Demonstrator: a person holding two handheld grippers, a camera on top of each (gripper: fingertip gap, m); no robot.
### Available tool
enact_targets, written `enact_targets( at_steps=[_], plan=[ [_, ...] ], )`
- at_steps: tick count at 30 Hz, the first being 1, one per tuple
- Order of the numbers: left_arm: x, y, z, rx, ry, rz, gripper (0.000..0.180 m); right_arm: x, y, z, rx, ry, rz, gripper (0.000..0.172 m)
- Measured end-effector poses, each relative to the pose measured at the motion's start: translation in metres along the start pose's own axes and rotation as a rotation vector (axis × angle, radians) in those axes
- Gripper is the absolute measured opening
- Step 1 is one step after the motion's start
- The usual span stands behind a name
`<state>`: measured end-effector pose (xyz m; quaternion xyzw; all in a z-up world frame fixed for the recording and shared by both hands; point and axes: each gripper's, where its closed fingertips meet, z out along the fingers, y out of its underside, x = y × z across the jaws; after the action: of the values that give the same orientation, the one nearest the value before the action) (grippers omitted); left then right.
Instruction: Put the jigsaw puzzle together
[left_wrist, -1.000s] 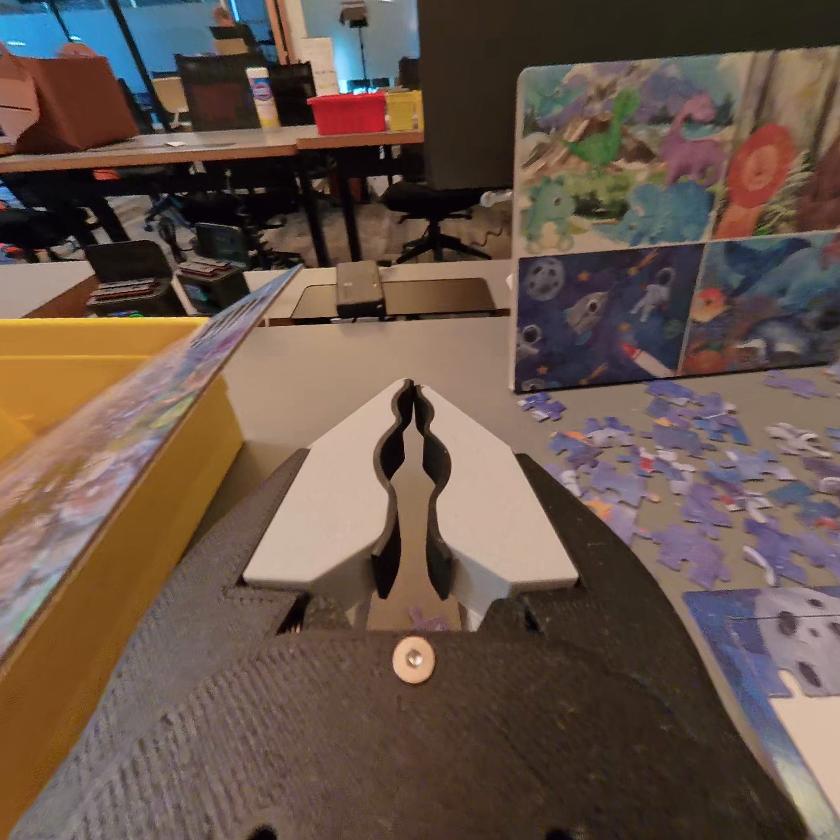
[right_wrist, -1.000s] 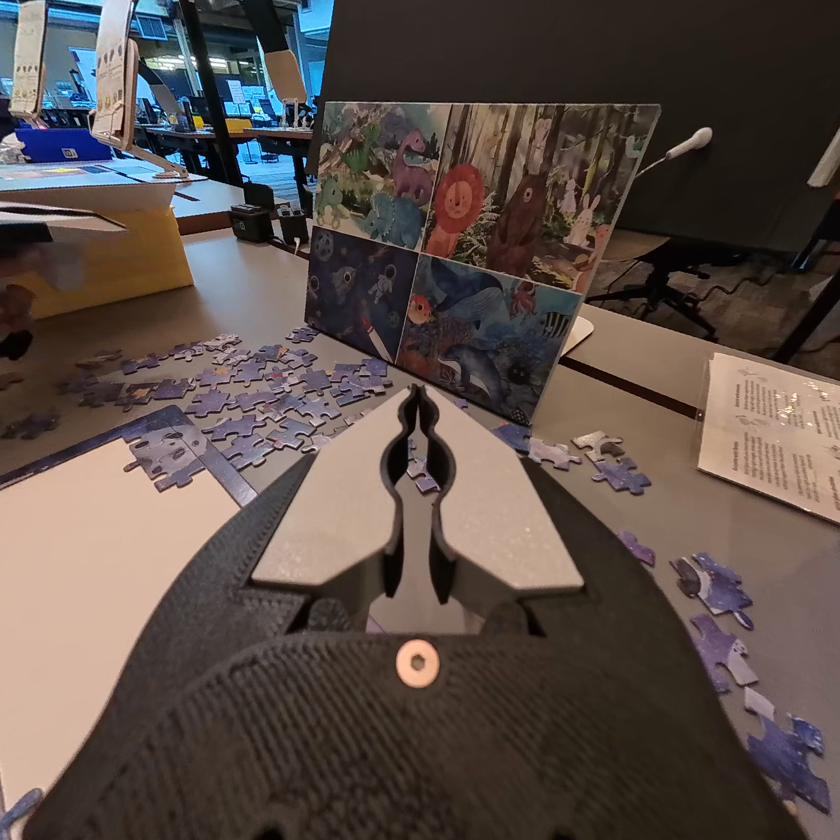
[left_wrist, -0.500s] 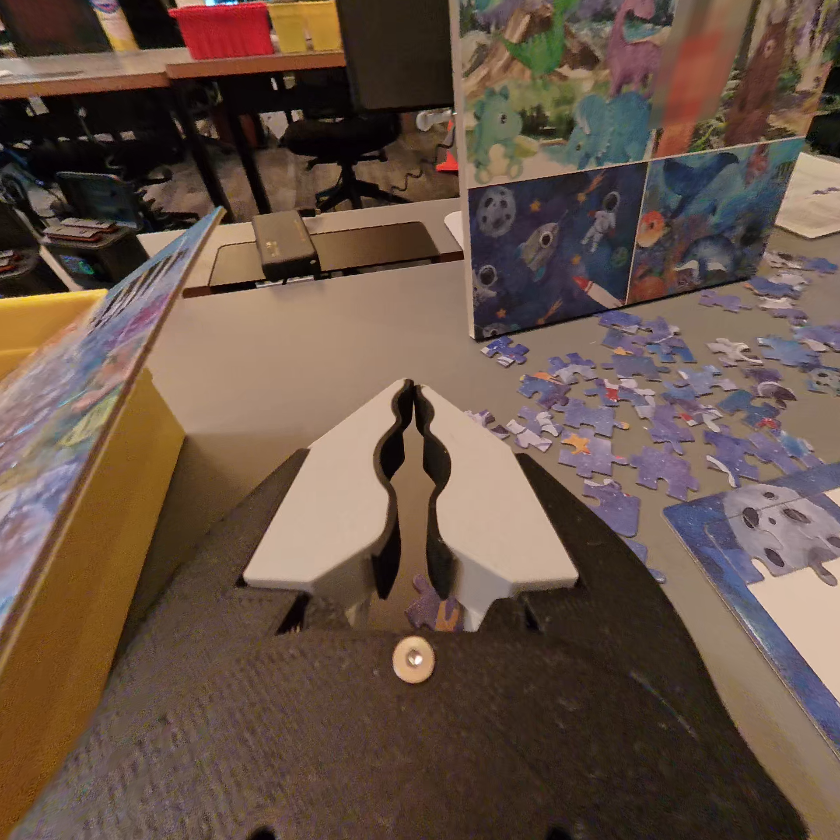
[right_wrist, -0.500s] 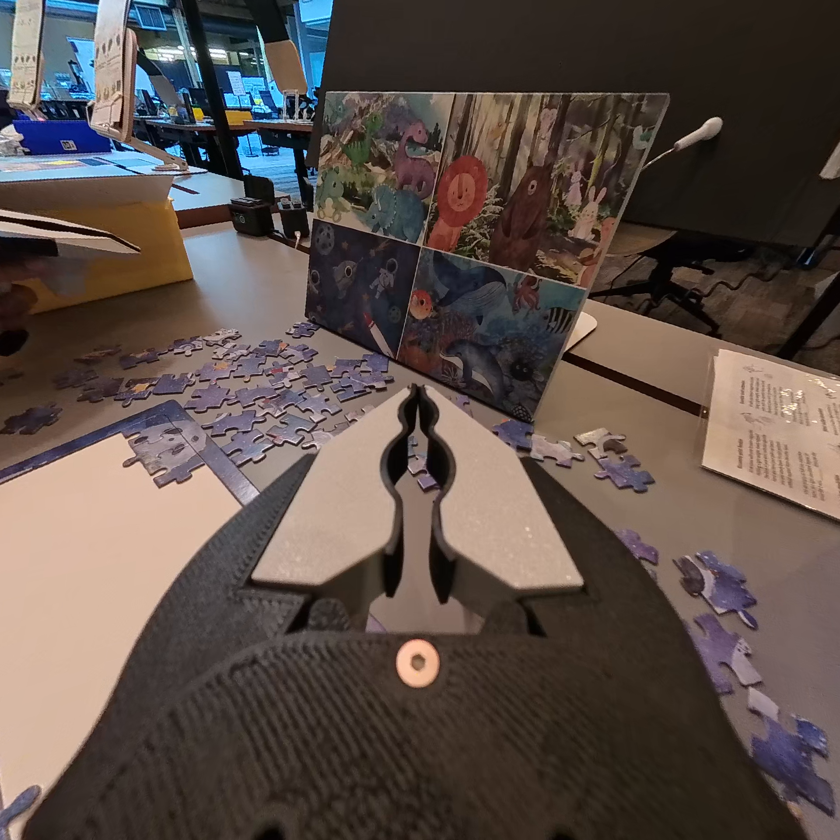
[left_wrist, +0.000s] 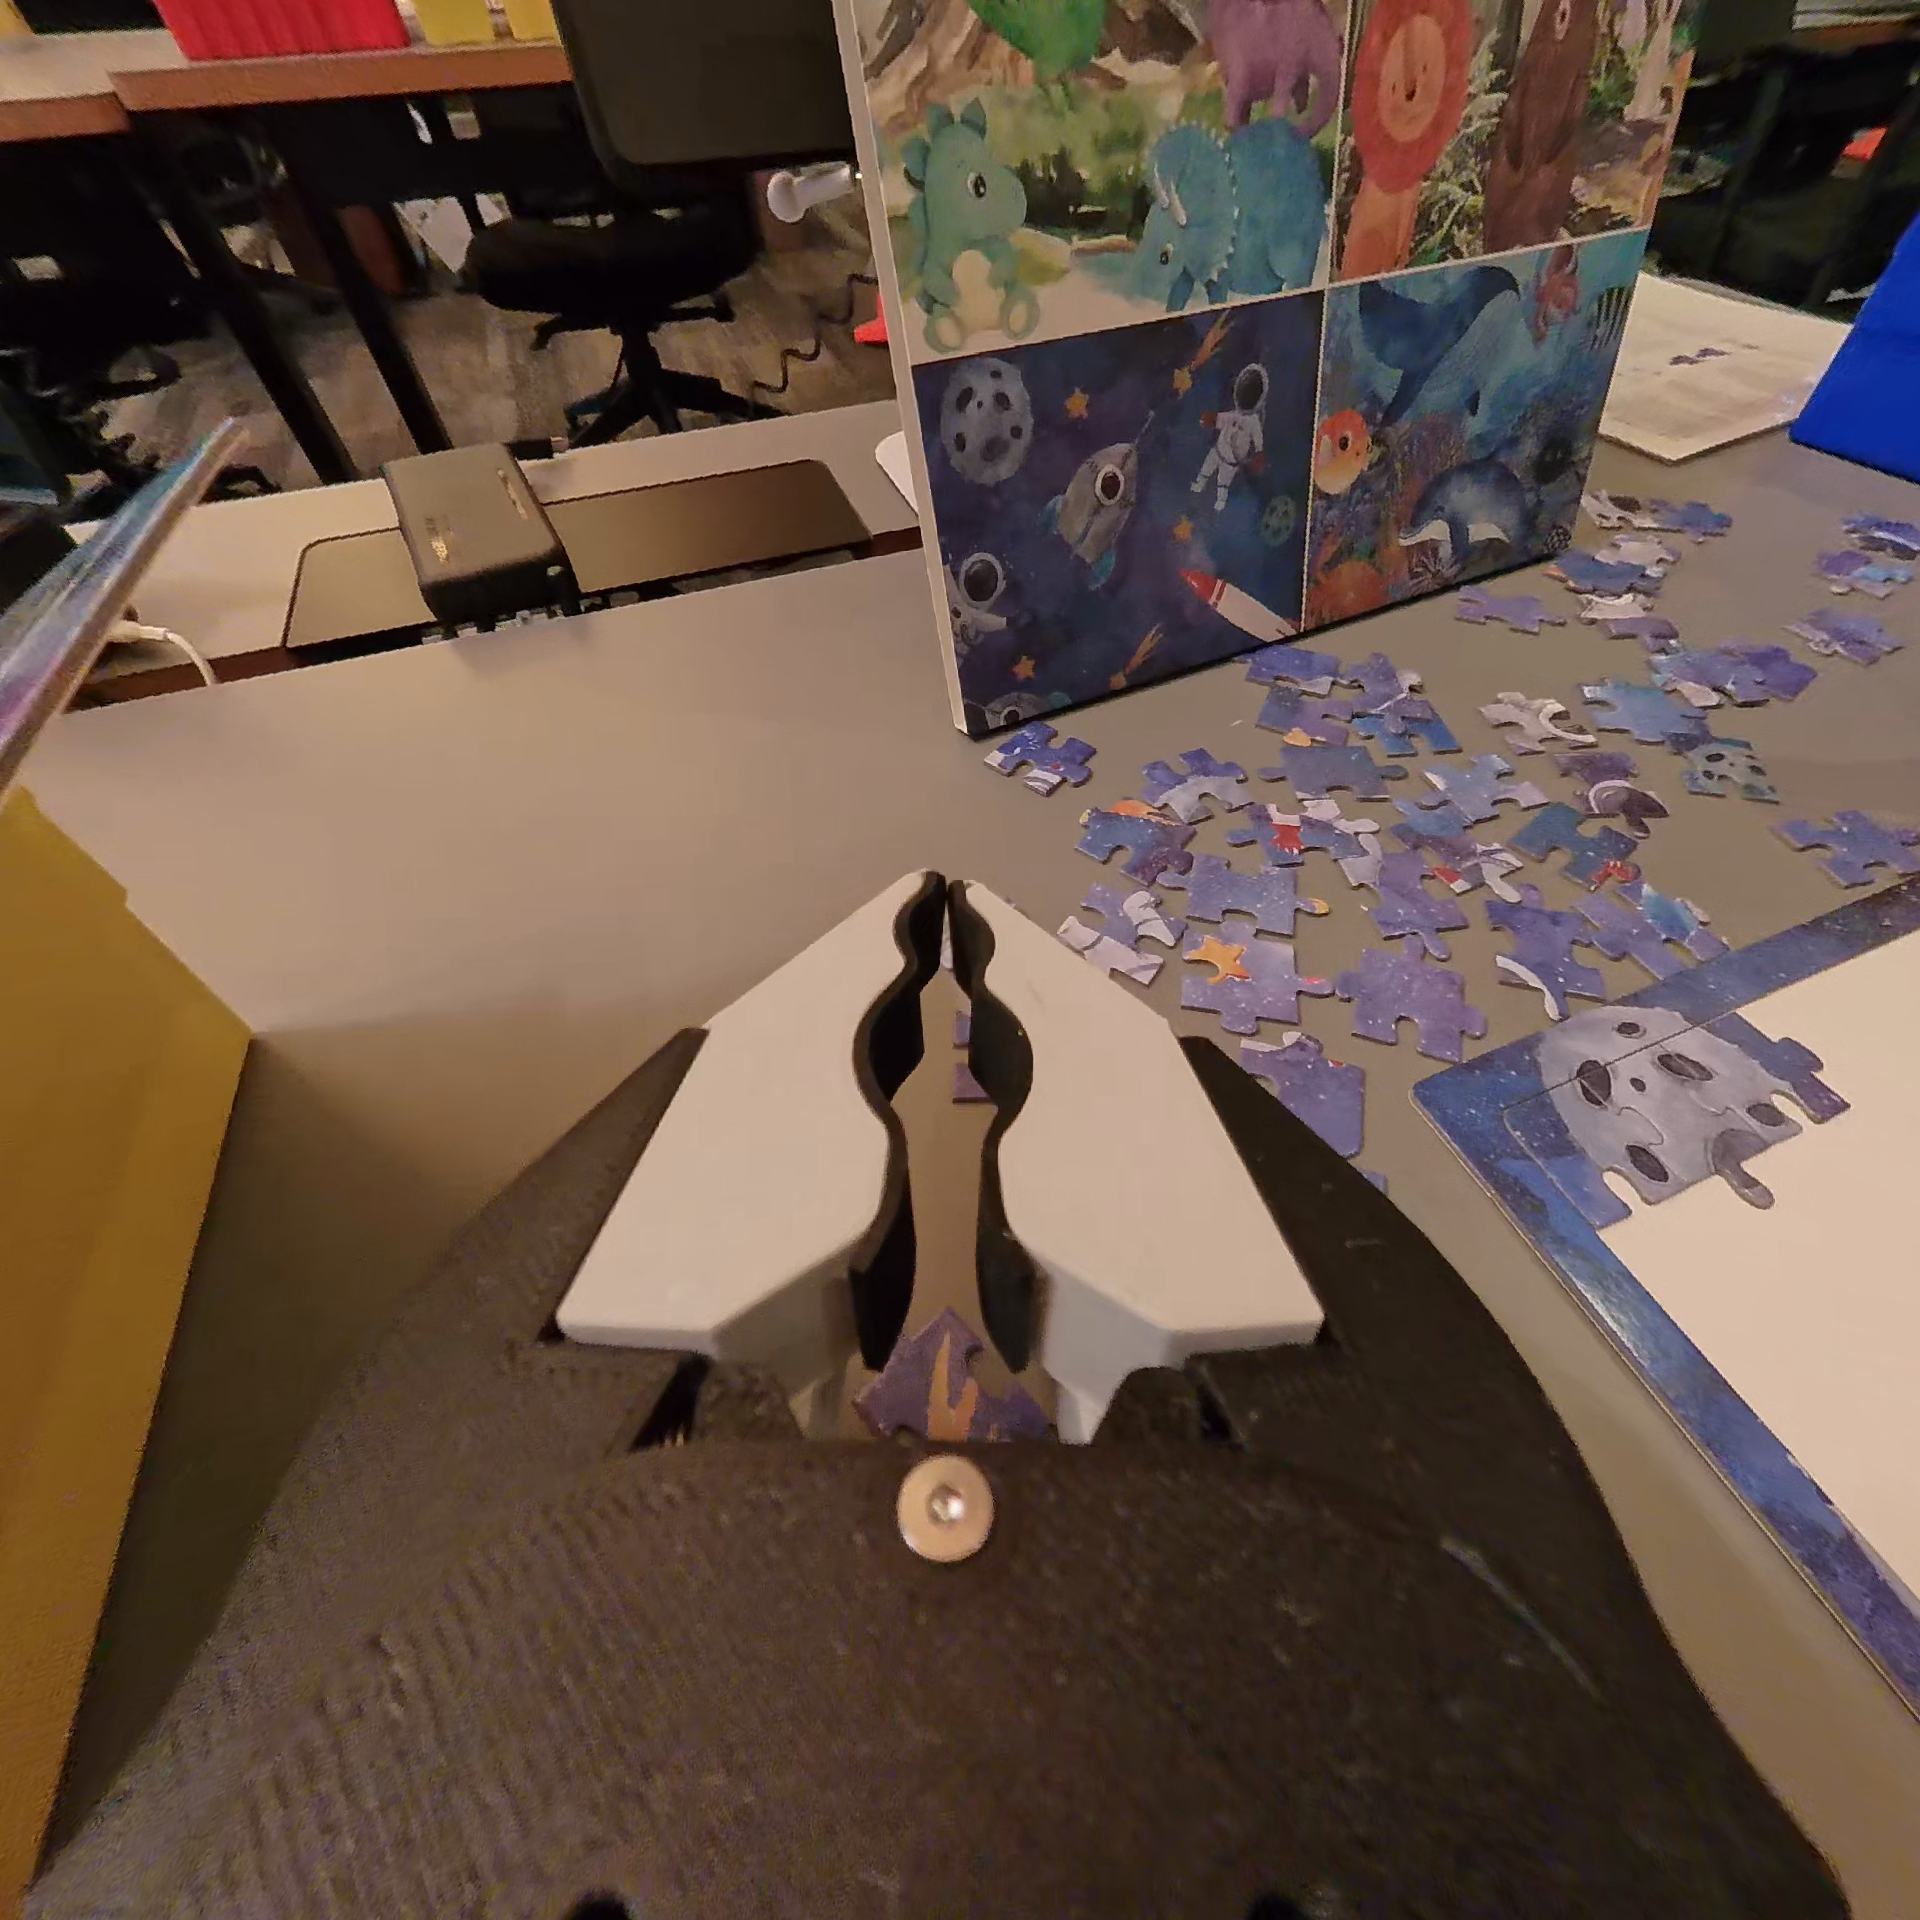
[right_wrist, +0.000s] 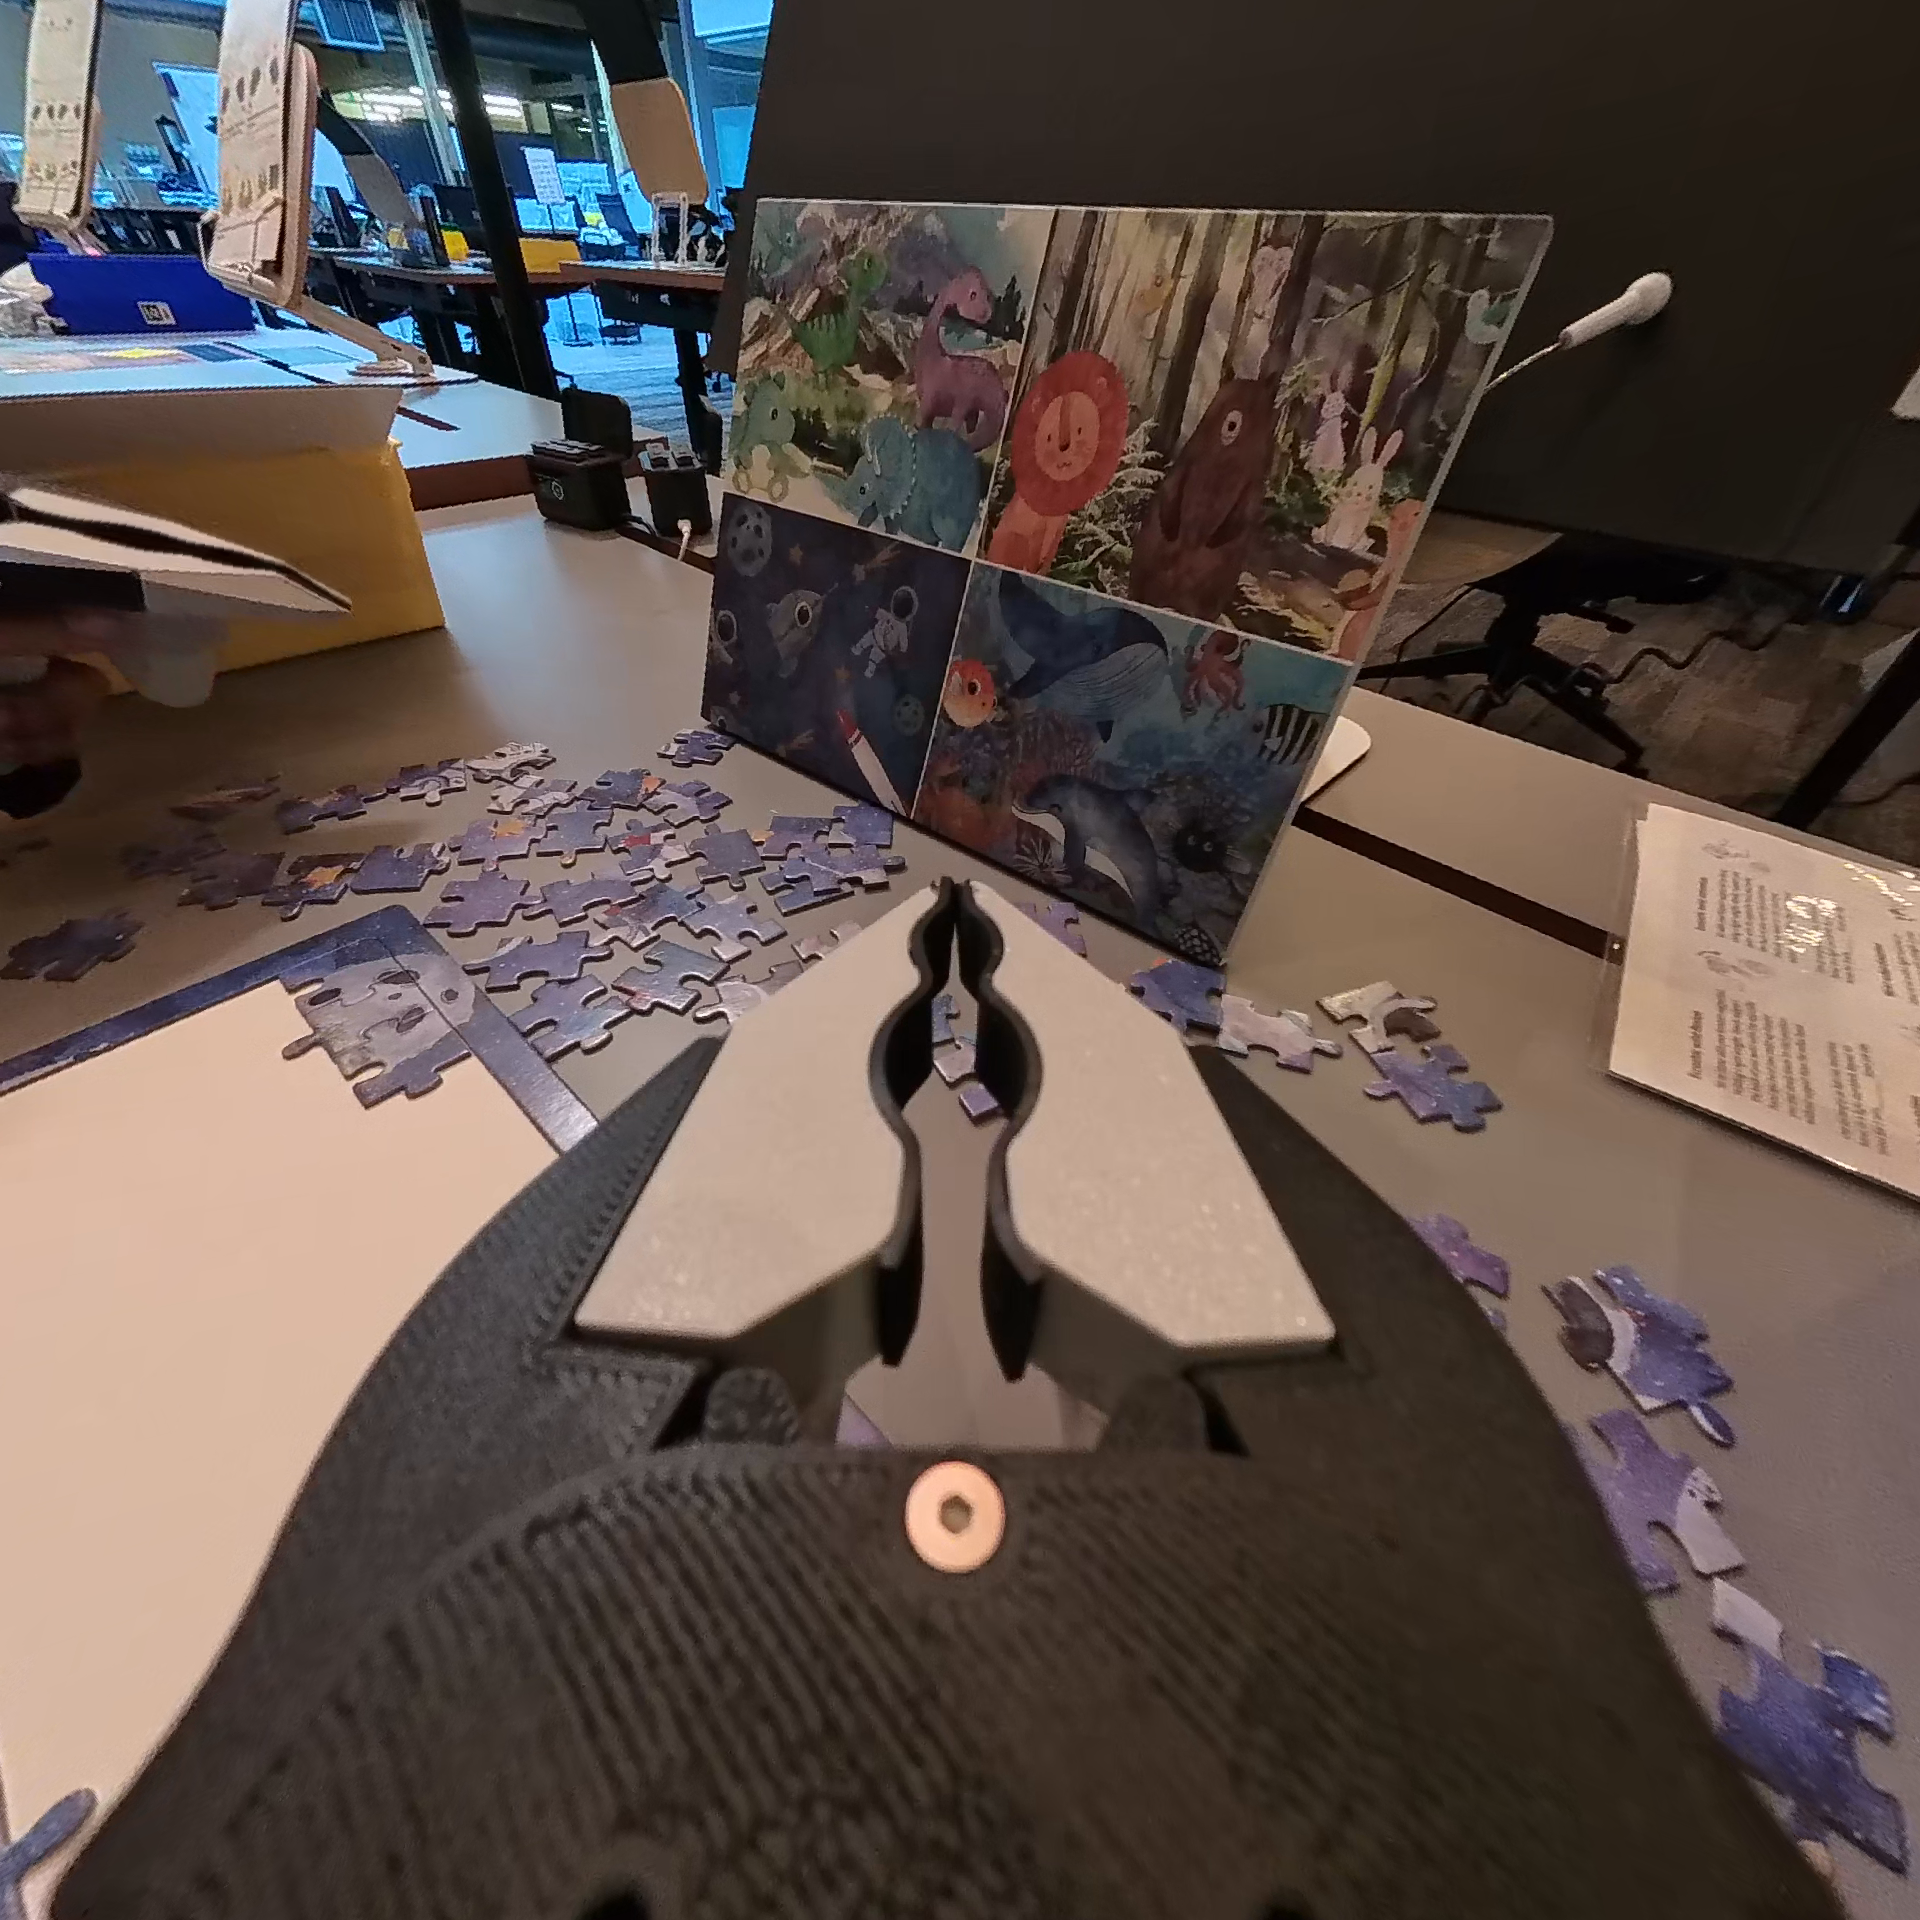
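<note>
Left wrist view: left gripper (left_wrist: 943, 883) fingertips pinched together, nothing between, over grey table (left_wrist: 520, 831); loose blue-purple cardboard puzzle pieces (left_wrist: 1351, 862) just right; one yellow bin (left_wrist: 94, 1091) left.

Right wrist view: right gripper (right_wrist: 958, 885) pinched together too, bare; one upright four-picture puzzle box (right_wrist: 1091, 540) ahead, one white puzzle tray (right_wrist: 208, 1195) left, one laminated sheet (right_wrist: 1787, 987) right.

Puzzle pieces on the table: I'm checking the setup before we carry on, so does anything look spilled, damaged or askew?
Nothing looks damaged. The loose puzzle pieces lie scattered, some overlapping, between the upright picture board and the puzzle tray, where only a few moon pieces are fitted. More strays lie apart near the printed sheet.
</note>
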<state>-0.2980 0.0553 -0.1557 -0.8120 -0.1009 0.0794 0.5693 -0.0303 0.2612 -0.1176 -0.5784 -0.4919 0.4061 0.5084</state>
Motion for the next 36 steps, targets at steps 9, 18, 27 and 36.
enact_targets(
  at_steps=[9, 18, 27, 36],
  plan=[
    [0.000, 0.009, 0.005, -0.050, -0.019, 0.033, 0.000, 0.000, 0.001, 0.000, -0.003, 0.000, -0.002, 0.000],
    [-0.003, 0.010, 0.005, -0.056, -0.040, 0.034, 0.000, 0.001, 0.003, 0.002, -0.010, 0.000, 0.002, 0.000],
    [-0.005, 0.011, 0.005, -0.060, -0.058, 0.046, 0.000, 0.004, 0.001, -0.001, -0.004, 0.013, -0.005, 0.000],
    [-0.006, 0.013, 0.006, -0.071, -0.079, 0.075, 0.000, 0.040, -0.036, -0.034, 0.141, 0.164, -0.025, 0.000]
  ],
)
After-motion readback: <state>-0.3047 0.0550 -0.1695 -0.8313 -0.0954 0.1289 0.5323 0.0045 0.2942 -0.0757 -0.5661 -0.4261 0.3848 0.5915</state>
